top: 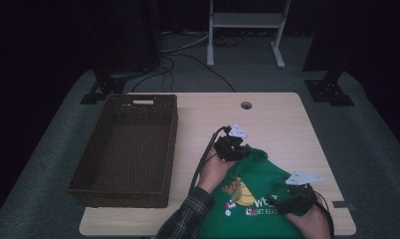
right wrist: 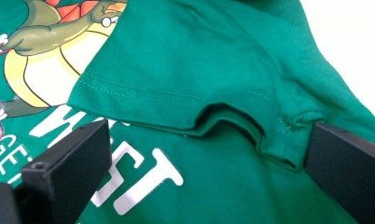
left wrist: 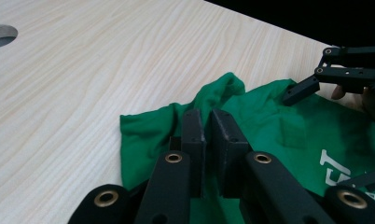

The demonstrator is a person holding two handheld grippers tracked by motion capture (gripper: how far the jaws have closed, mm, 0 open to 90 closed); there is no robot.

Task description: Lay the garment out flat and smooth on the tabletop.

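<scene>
Dark floor and black curtains surround a pale wooden counter (top: 282,124) with a round cable hole (top: 246,105) near its far edge. On the counter's left side sits a large, dark brown wicker basket (top: 126,149), a long rectangle with a handle slot in its far wall. To the right of it, at the near edge, lies a green T-shirt (top: 252,194) with a cartoon dinosaur print (top: 240,191) and white lettering, rumpled, with one sleeve folded over the front. A person's left forearm in a plaid sleeve (top: 188,214) comes up from the bottom edge. The left hand-held gripper (top: 232,148) sits at the far end of the shirt; in the left gripper view its jaws stand together, pinching a raised fold of the green cloth (left wrist: 223,93). The right hand-held gripper (top: 282,203) rests low over the shirt near the counter's right front corner, its jaws wide apart on either side of the folded sleeve hem (right wrist: 195,112), not pressing on it.
</scene>
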